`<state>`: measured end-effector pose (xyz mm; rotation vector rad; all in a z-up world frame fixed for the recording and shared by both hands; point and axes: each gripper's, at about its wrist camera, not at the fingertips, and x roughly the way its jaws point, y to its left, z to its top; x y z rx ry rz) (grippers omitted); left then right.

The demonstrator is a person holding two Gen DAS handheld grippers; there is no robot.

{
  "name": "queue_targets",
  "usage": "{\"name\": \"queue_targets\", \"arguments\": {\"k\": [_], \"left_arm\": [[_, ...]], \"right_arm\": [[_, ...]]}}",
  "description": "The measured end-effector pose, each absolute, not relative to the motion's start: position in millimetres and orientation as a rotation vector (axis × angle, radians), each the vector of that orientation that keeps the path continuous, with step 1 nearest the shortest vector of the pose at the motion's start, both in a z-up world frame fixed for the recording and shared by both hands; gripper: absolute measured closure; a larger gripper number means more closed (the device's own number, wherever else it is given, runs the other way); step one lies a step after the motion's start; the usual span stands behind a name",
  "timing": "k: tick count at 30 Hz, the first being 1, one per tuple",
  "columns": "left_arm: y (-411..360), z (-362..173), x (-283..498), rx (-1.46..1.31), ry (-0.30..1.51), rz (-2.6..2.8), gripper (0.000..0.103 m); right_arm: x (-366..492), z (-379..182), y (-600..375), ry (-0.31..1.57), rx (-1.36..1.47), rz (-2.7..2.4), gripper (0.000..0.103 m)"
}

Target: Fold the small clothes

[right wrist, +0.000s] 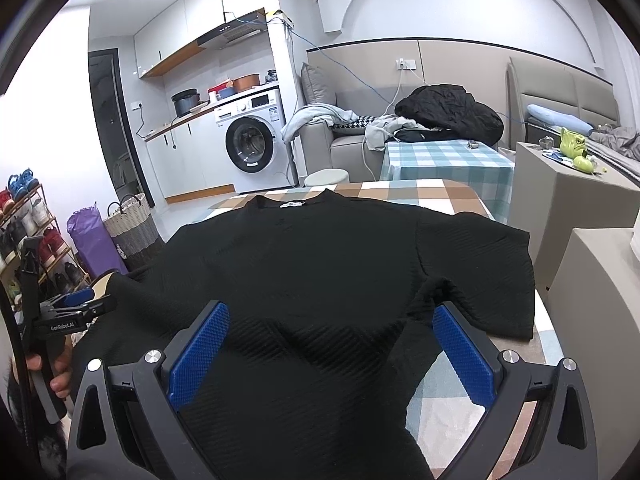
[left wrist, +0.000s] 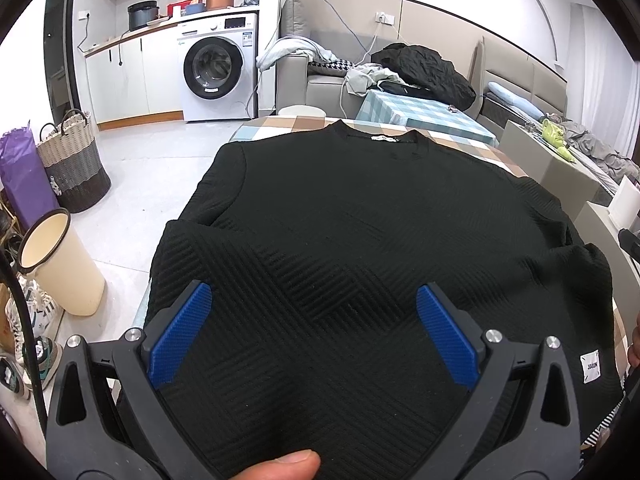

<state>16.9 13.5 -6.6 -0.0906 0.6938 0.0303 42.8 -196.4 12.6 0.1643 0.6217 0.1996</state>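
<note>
Checked tablecloth (right wrist: 440, 196) covering the table, with a black textured top (left wrist: 352, 216) spread flat across nearly all of it, neckline and white label toward twelve o'clock, hem toward six. In the left wrist view, one sleeve folded inward at nine o'clock and the other lying at three o'clock near a small white tag. In the right wrist view, the sleeve at three o'clock spread out, its underarm bunched into a raised ridge.

Left gripper (left wrist: 314, 320) held over the lower body of the garment, blue pads wide apart, nothing between them; a thumb resting at six o'clock on the handle. Right gripper (right wrist: 332, 344) likewise hovering over the hem area, jaws spread, nothing gripped. Left gripper (right wrist: 76, 308) also visible at nine o'clock in the right wrist view, held in a hand at the cloth's edge.

Judged as early: garment laid out, no body fold made yet.

Possible trouble from here:
- Pinching only the top layer of this thick ribbed knit, leaving the back layer behind and dragging a crooked crease.
- Lifting with the bunched underarm ridge unsmoothed, trapping a lump inside the fold.
- Uneven pulling by the two grippers, skewing the hem off line.
- Snagging the tablecloth along with the fabric, since both lie in contact at the edge.
- Cloth sliding off the nine o'clock edge, where part seems to overhang.
</note>
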Motion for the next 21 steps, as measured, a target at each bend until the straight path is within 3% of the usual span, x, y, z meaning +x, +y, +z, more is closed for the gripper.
{"name": "queue_targets", "arguments": {"k": [21], "left_arm": [[11.6, -7.5, 14.9, -0.084, 0.695, 0.026, 0.001]], "right_arm": [[41.9, 10.0, -198.8, 0.636, 0.157, 0.189, 0.0]]}}
